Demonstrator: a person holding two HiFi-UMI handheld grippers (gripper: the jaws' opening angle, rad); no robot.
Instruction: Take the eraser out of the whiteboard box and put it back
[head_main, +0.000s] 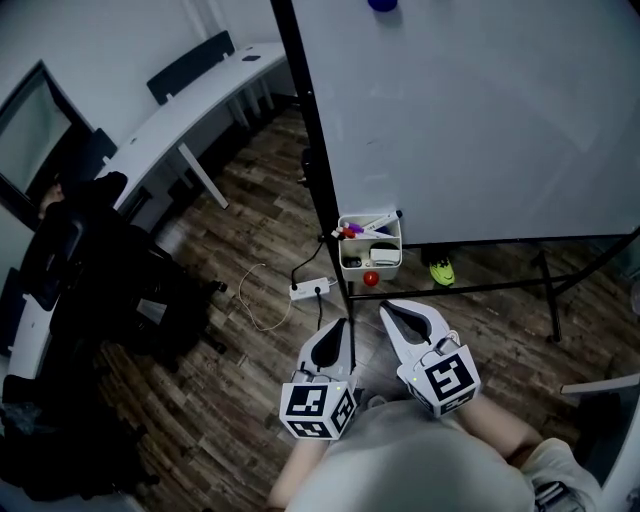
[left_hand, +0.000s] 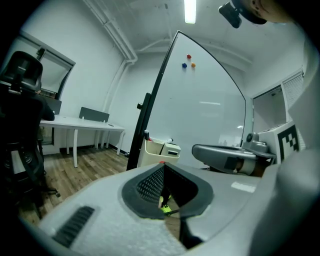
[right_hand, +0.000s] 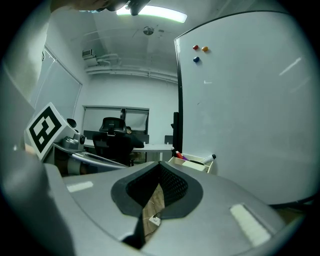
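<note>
Down and left of the left gripper: power strip and loose cable on the floor, close to the black post of the whiteboard stand. Trip or snag hazard on stepping in. Left gripper itself clenched, tips together, nothing held. Straight ahead, just beyond both sets of tips and between them: whiteboard box hung at the board's lower corner, markers in the part farther from the tips, pale block taken for the eraser in the nearer part, not yet touched. Right gripper likewise clenched and empty. Likely faults from here: arriving with jaws unopened and shoving the box instead of gripping; brushing the markers out; pulling hard enough to unhook or tip the box; nudging the whiteboard on its stand. Further right, past the right gripper: green object on the floor, kind not clear.
</note>
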